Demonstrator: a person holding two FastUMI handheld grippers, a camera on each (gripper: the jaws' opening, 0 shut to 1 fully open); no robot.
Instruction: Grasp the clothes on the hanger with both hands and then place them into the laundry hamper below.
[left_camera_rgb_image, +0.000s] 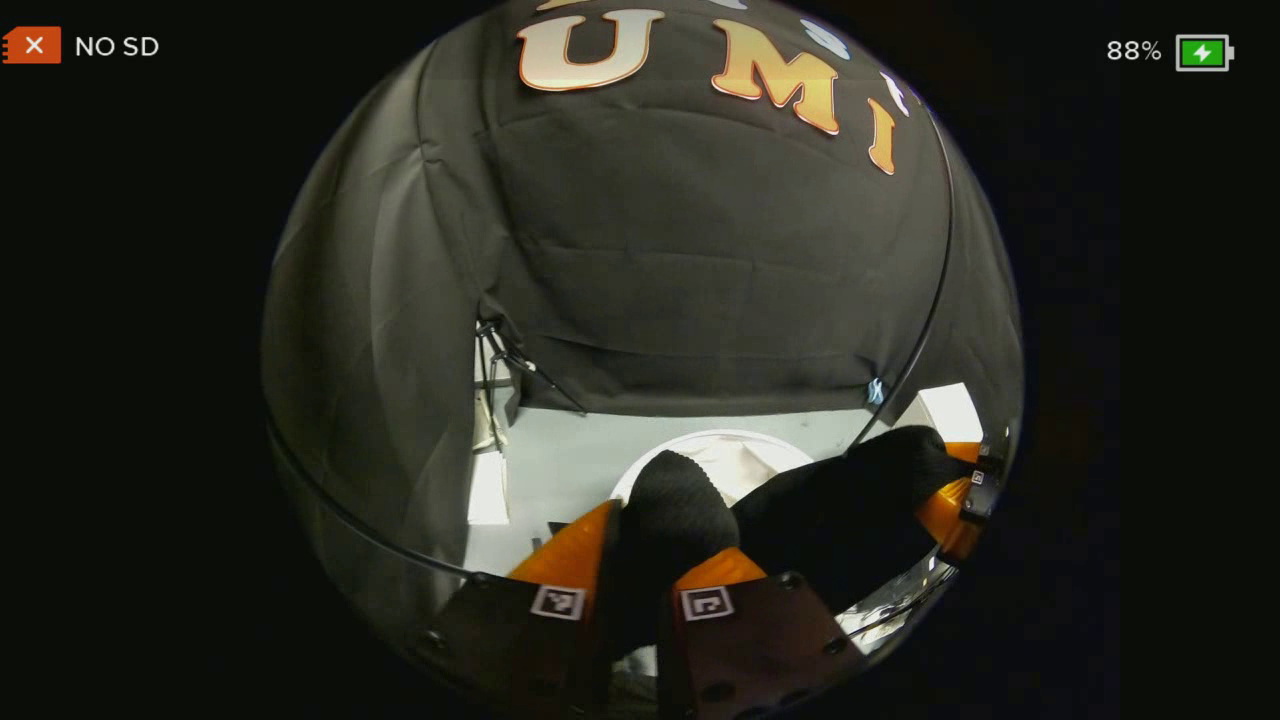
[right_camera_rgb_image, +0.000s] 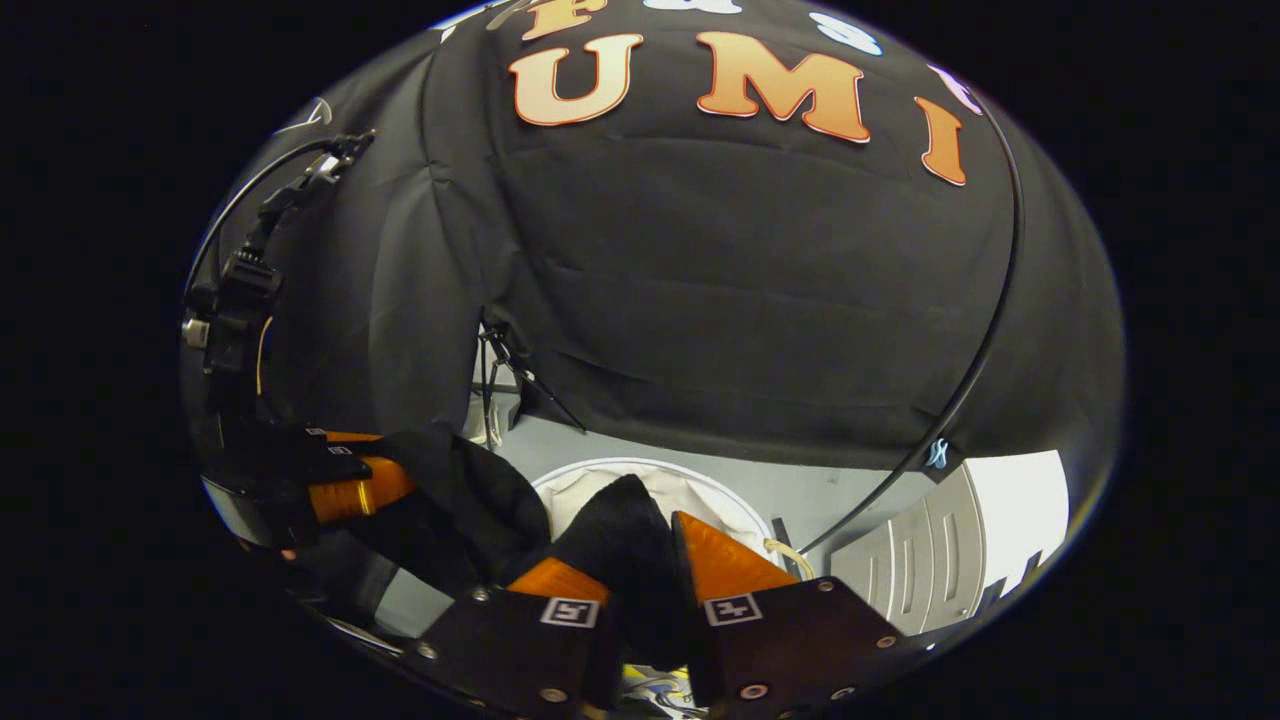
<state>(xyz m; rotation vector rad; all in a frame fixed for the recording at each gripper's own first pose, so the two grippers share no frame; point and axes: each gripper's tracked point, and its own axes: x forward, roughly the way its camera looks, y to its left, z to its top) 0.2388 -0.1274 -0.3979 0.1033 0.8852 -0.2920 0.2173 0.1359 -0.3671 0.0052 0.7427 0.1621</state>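
I've got the black garment (left_camera_rgb_image: 820, 510) clamped in both my left gripper (left_camera_rgb_image: 645, 560) and right gripper (right_camera_rgb_image: 640, 570), above the white hamper (right_camera_rgb_image: 600, 470); lowering and release remain

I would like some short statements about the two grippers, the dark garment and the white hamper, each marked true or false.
1. The left gripper has both fingers pressed on the black fabric garment. True.
2. The right gripper is open and holds nothing. False: a fold of the garment is clamped between its fingers.
3. The round white laundry hamper stands on the pale grey floor, below and ahead of the garment. True.
4. The garment already lies inside the hamper. False: it hangs stretched between the two grippers, above the hamper.
5. In the right gripper view, the other gripper shows on the left side, also holding the garment. True.
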